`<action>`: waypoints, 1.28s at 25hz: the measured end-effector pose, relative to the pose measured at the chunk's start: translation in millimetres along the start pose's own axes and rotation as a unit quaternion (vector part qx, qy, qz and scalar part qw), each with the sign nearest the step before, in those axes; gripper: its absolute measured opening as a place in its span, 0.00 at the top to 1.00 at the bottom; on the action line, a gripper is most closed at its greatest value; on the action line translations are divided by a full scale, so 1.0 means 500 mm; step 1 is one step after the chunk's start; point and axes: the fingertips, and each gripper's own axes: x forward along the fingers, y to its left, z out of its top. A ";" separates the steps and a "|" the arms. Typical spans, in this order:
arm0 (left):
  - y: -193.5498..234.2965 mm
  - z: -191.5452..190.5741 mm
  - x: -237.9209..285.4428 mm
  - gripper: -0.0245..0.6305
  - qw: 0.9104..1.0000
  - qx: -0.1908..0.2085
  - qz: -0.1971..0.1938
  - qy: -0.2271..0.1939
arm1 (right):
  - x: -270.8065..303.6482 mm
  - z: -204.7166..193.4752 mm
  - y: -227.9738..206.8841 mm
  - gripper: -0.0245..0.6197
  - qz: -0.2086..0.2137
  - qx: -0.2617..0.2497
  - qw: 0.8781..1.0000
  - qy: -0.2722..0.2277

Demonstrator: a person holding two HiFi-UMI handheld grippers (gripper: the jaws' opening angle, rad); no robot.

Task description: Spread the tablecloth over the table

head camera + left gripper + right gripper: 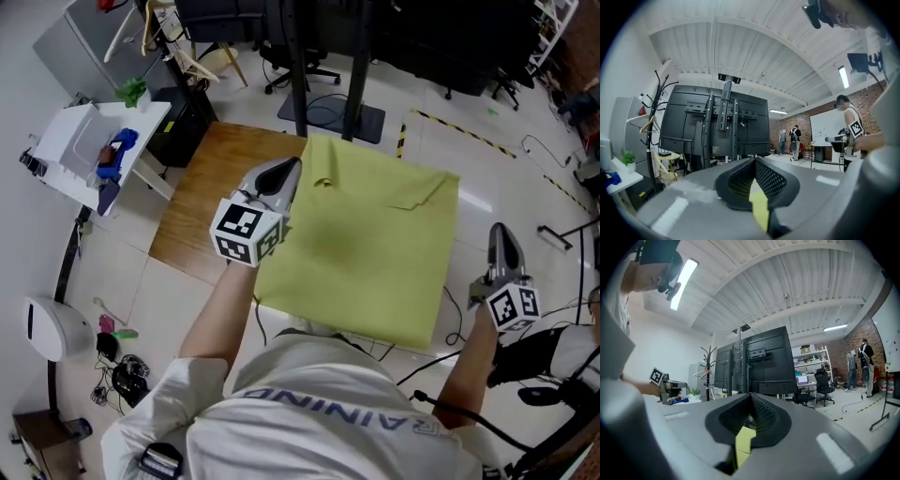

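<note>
Clamping a strip of the yellow-green tablecloth (361, 248), the left gripper (754, 163) has its jaws pressed fully together on the fabric; the right gripper (750, 401) is closed just as tightly on another fold of the same cloth. From the head view the tablecloth covers the right part of the wooden table (199, 192), with bare wood showing along the table's left side; the left gripper sits above the table at the cloth's left edge; the right gripper is off the table's right side, over the floor (520, 202), apart from the cloth's visible right edge.
</note>
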 end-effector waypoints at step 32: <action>-0.021 0.023 -0.018 0.95 1.000 -0.003 -0.003 -0.020 | 0.033 0.000 0.046 0.95 0.025 -0.028 0.999 0.009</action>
